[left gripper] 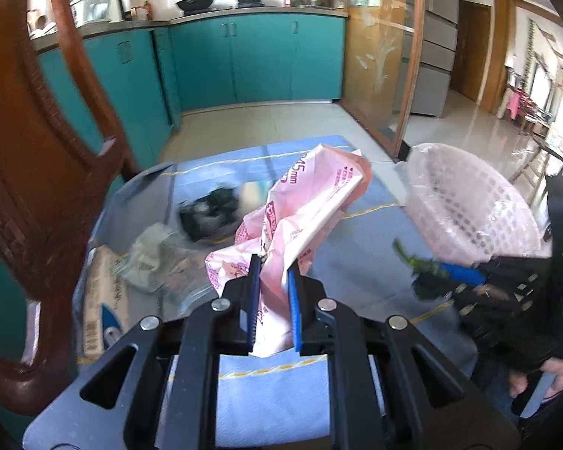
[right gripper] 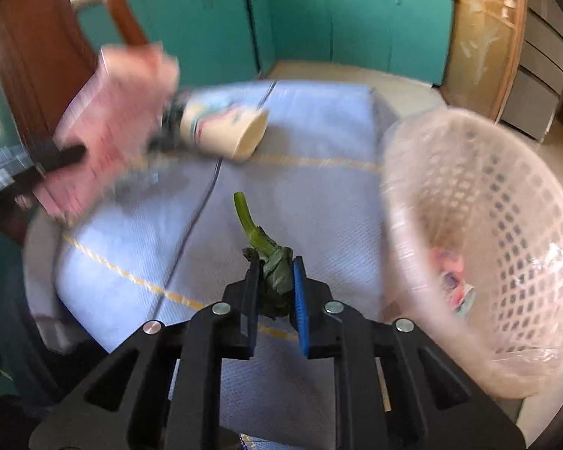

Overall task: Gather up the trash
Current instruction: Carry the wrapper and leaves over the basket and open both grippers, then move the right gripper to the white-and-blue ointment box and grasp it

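Over blue cloth (left gripper: 356,232), pink wrapper (left gripper: 300,217) reading "45mm", leafy stem (right gripper: 266,255)

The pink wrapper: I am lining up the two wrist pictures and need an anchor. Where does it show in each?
Left wrist view: the pink wrapper fills the lower centre, pinched in the left claw above the blue cloth.
Right wrist view: the pink wrapper is a blur at upper left, with the left claw dark beside it.
Shared landmark: the pale mesh basket, at the right in both.
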`<state>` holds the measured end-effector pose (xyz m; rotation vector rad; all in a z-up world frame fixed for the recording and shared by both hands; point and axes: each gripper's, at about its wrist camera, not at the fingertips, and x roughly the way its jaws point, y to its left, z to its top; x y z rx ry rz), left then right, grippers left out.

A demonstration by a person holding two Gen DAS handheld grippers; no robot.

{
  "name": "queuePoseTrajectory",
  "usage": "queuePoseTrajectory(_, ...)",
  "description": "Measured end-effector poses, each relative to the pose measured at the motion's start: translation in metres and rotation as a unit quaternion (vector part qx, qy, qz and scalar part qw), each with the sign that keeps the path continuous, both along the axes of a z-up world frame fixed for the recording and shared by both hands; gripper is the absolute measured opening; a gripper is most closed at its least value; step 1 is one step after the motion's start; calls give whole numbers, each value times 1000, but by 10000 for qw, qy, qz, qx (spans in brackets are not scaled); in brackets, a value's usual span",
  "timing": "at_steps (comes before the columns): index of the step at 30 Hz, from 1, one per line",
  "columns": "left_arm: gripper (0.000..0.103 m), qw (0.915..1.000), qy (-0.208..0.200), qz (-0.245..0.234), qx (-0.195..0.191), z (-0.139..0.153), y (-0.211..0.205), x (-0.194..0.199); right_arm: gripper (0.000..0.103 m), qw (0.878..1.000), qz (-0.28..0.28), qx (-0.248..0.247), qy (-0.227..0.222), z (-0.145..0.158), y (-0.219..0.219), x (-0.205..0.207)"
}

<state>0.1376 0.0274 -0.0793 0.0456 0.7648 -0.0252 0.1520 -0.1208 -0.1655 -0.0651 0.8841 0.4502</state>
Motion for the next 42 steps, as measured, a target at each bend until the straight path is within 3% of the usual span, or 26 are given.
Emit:
queuePoseTrajectory(5, 15, 9967, -118, -746, -286, 12, -45, 21, 17, 9943, -754, 503, -565, 51, -64, -4)
queuePoseTrajectory(9, 15, 9874, -231, -1475, -526, 19, -96, 42, 17, 9838, -1525, 322, -881, 73, -118, -10)
queuePoseTrajectory(12, 15, 9810, -201, -1841, -571, 19, -129, 57, 17, 9763, -1997, 255, -798, 71, -151, -12)
queuePoseTrajectory(15, 24, 9719, -80, -2258, -665, 17, -159, 71, 17, 9696, -2336, 315, -661, 65, -177, -10)
queuePoseTrajectory(16, 39, 9708, -67, -2302, -665, 17, -165, 74, 19, 9675, -2436, 320, -595, 62, -181, -8)
queuePoseTrajectory(18, 61, 9739, -123, -2167, -671, 17, -167, 76, 27, 9634, -2609, 372, -486, 58, -188, -4)
queuePoseTrajectory(21, 67, 9762, -120, -2045, -713, 16, -155, 73, 47, 9633, -2609, 484, -418, 53, -187, -4)
queuePoseTrajectory(22, 68, 9805, -82, -1874, -595, 13, -147, 70, 57, 9634, -2606, 467, -430, 52, -186, -4)
queuePoseTrajectory(24, 69, 9863, -41, -1593, -438, 9, -133, 63, 63, 9638, -2588, 451, -465, 51, -179, -4)
queuePoseTrajectory(29, 69, 9966, -241, -780, 64, -1, -79, 12, 63, 9772, -1980, 637, -421, 52, -149, 3)
queuePoseTrajectory(33, 68, 9988, -120, -218, 433, -14, -22, -38, 63, 9920, -1072, 594, -313, 48, -82, 13)
queuePoseTrajectory(37, 68, 9992, -11, 201, 338, -9, 23, -72, 63, 9968, -47, 786, -108, 46, 3, 17)
queuePoseTrajectory(42, 68, 9992, -19, 351, 170, -9, 54, -105, 63, 9887, 1093, 978, 305, 38, 110, 14)
